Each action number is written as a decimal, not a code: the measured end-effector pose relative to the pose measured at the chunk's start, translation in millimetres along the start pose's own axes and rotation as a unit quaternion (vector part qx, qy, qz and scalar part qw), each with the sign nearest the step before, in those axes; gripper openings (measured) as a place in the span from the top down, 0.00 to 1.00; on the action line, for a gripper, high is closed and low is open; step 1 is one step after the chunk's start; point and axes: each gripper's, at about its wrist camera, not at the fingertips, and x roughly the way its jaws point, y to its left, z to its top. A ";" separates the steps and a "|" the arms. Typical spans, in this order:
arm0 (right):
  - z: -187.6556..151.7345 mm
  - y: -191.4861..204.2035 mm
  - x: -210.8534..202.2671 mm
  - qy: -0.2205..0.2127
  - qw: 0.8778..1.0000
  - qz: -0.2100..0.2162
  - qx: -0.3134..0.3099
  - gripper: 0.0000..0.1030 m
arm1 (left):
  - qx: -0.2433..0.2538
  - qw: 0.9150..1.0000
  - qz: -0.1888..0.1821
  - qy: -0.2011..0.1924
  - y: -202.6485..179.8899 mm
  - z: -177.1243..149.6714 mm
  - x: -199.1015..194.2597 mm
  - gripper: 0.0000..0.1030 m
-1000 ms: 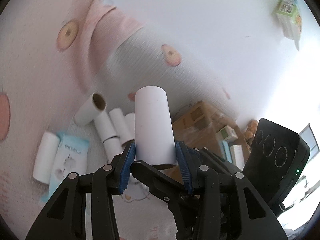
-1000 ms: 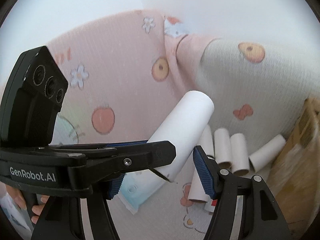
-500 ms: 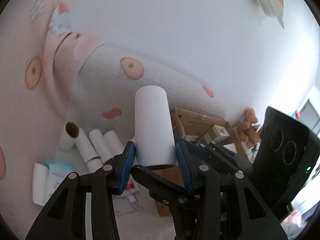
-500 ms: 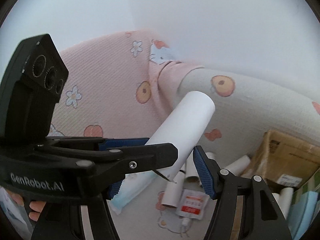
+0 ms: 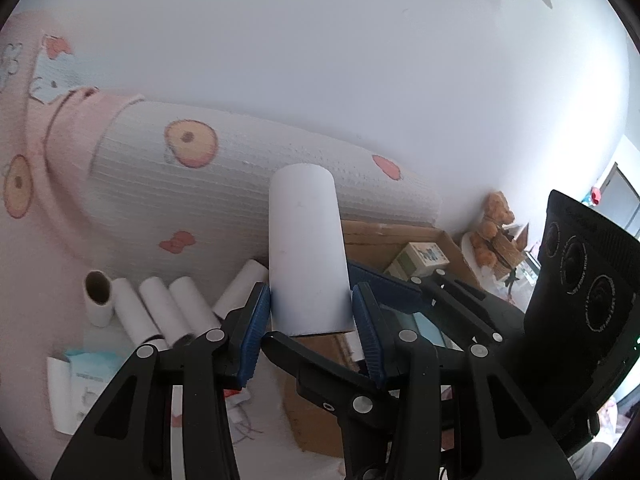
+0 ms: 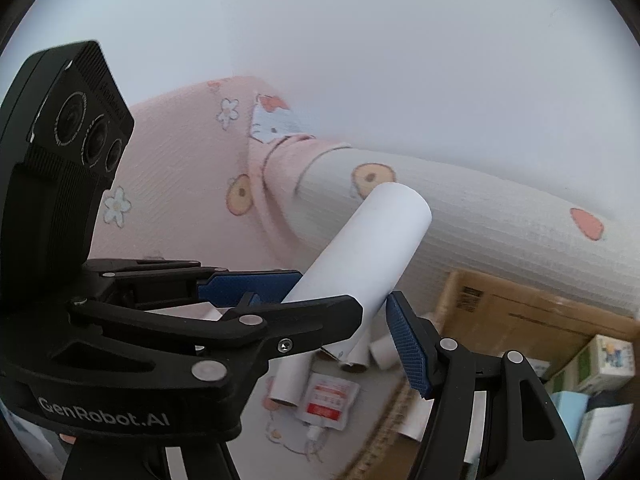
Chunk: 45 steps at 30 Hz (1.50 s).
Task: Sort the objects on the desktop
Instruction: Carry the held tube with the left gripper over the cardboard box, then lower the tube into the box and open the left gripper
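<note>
Left wrist view: the left gripper [image 5: 312,316] clamps a white paper roll [image 5: 306,248] upright between its blue pads, above a cardboard box [image 5: 400,236]. Left of that box, more white rolls [image 5: 160,308] lie on the pink patterned cloth [image 5: 48,208]. The right gripper [image 6: 344,312] spans the same roll [image 6: 372,248]; whether its pads press it, I cannot tell.

clear: above bedding | blocked: loose rolls [image 5: 168,310], cardboard box [image 6: 516,312] below
</note>
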 end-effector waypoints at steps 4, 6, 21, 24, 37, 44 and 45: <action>-2.6 -14.8 -4.2 0.012 1.000 -0.009 -0.001 0.39 | -0.004 1.000 -0.007 0.009 -12.5 -0.1 12.0 0.55; -4.6 -22.7 -8.6 0.016 1.000 -0.012 0.000 0.39 | -0.006 1.000 -0.011 0.014 -19.4 2.5 18.7 0.55; -16.5 -73.6 -33.4 0.060 0.997 -0.048 0.000 0.39 | -0.018 0.995 -0.051 0.089 -64.3 9.6 77.5 0.55; -21.9 -79.2 -33.9 0.081 0.995 -0.054 -0.006 0.39 | -0.033 0.991 -0.062 0.114 -66.6 6.1 92.2 0.55; -44.7 -100.6 -23.3 0.168 0.985 -0.037 0.001 0.48 | -0.068 0.981 -0.027 0.179 -74.9 -5.8 138.9 0.59; -58.1 -110.7 -29.5 0.179 0.983 -0.028 0.007 0.52 | -0.084 0.974 -0.014 0.208 -73.6 -9.4 153.8 0.80; -54.6 -115.6 -22.4 0.186 0.982 -0.025 0.009 0.55 | -0.083 0.973 -0.015 0.214 -71.8 -10.8 156.4 0.81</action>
